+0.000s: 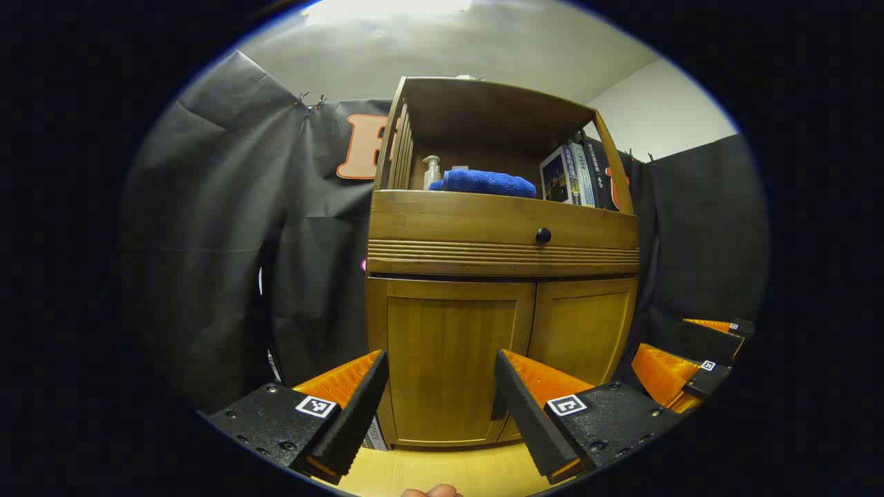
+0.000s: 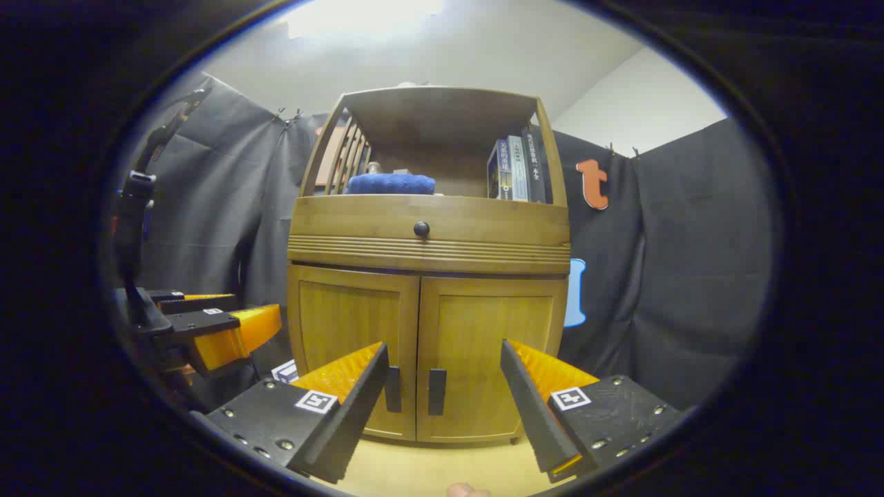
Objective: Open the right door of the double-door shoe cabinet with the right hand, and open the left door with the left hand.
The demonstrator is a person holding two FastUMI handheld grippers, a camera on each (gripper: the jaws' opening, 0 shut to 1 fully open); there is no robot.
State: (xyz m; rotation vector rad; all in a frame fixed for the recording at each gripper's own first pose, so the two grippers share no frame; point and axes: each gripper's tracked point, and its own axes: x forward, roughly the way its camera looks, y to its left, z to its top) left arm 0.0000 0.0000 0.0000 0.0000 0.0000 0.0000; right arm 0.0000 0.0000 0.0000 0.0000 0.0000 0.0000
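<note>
The wooden shoe cabinet stands straight ahead with both lower doors closed. In the right gripper view, the left door and right door meet at two black handles low on the centre seam. My right gripper is open, short of the doors, and frames those handles between its fingers. My left gripper is also open and faces the left door from a short distance. Each gripper shows in the other's view: the right gripper at the right, the left gripper at the left.
Above the doors is a drawer with a black knob. The open shelf holds a blue towel, a pump bottle and books. Black cloth hangs on both sides of the cabinet. Light wooden floor lies in front.
</note>
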